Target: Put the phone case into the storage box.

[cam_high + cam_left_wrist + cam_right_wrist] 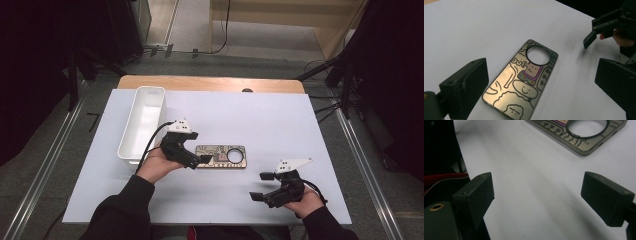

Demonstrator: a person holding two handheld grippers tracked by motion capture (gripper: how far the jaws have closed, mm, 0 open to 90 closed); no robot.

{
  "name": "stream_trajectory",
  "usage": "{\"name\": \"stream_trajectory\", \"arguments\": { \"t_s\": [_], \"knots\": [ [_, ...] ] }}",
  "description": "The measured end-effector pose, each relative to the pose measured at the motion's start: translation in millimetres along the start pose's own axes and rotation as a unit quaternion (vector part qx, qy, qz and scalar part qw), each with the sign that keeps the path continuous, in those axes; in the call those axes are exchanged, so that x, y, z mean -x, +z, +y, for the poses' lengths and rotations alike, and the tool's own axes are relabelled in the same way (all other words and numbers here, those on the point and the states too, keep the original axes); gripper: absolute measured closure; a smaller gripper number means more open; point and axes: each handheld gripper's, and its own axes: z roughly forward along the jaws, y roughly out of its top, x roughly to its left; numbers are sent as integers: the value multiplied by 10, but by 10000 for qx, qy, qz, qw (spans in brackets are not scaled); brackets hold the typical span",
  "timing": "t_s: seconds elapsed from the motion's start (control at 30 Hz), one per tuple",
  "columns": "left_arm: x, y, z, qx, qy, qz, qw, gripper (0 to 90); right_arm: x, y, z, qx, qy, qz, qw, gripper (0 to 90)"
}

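A bronze phone case (221,156) with cartoon drawings and a round camera hole lies flat on the white table sheet (250,115). My left gripper (200,161) hovers at the case's left end, held in a person's hand. In the left gripper view the case (524,82) lies below and between the wide jaws of my left gripper (541,87), and the pads do not press on it. My right gripper (260,186) rests open near the front right of the sheet, apart from the case. Its own view has my right gripper (540,195) over bare sheet, with the case's corner (579,135) far off.
A long white bin (142,122) stands at the left side of the sheet, just beyond my left hand. The wooden table edge (210,83) runs along the back. My right gripper (599,32) also appears at the top right of the left gripper view.
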Motion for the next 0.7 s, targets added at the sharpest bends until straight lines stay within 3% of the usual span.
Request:
{"name": "stream_trajectory", "arguments": {
  "t_s": [0.33,0.7],
  "knots": [
    [-60,88,95,-68,133,-35,9999,0,0,-2,-1,10,-10,14,10000,103],
    [-146,193,167,-73,109,-114,9998,25,-15,-12,-7,47,-7,3,10000,103]
  ]
}}
